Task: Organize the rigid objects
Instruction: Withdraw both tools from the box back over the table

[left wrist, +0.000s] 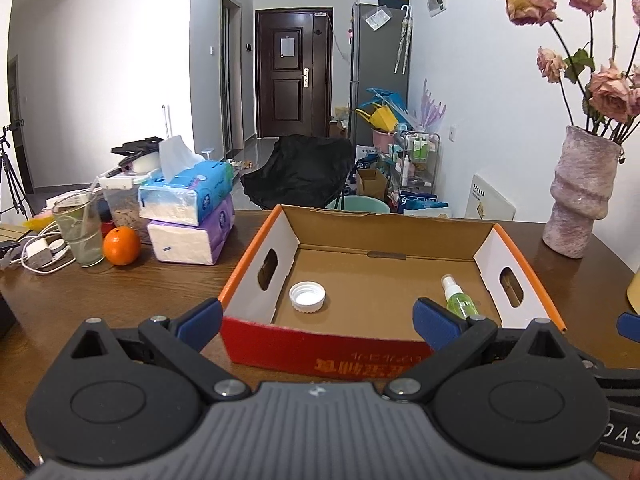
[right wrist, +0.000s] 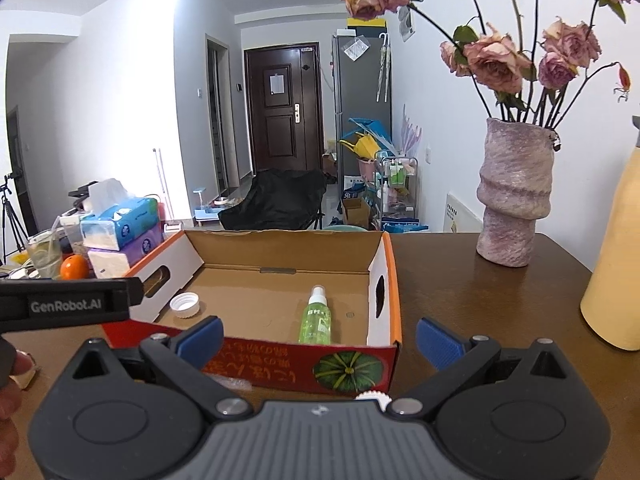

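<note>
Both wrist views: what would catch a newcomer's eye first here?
The open cardboard box with orange rims and a red front sits mid-table, holding a white plastic screw cap at its left and a small green spray bottle lying at its right. At the far right stands a mottled pink vase of dried roses. Both the left gripper and the right gripper are open, holding nothing.

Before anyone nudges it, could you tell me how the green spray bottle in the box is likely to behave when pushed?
The spray bottle lies on its side on the floor of the cardboard box, so being round it will probably roll sideways. It looks like small clear plastic, so it is likely stiff, light and somewhat slippery.
</note>
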Tool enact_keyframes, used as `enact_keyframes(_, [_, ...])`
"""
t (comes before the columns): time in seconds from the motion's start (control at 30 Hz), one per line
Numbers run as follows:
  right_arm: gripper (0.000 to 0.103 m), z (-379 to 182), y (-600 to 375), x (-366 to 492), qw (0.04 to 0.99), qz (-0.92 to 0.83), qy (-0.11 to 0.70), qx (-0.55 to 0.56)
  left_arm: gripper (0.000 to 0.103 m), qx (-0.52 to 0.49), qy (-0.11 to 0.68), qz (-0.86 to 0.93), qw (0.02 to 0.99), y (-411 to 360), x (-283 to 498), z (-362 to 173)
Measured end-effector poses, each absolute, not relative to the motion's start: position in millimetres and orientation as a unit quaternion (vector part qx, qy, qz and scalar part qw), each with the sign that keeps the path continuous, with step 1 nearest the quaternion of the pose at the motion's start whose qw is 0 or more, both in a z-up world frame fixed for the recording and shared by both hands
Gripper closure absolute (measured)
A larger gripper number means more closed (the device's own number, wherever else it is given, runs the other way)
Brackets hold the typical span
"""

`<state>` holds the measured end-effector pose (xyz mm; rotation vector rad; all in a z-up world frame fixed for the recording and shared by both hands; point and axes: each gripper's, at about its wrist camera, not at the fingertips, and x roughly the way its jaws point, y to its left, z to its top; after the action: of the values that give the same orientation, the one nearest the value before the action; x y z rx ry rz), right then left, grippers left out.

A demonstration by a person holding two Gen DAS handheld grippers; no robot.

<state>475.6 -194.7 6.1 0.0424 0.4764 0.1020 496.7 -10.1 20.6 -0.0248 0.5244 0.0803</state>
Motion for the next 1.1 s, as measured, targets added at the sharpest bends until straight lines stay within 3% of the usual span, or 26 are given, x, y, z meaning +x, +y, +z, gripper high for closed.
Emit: enact_keyframes(1.1, [0.0,5.9,-199.8,323.6,0.973,0.059,0.221,0.0,0.0,-0.029,0.254,0.038,0.966,7.1,345.6,27.5])
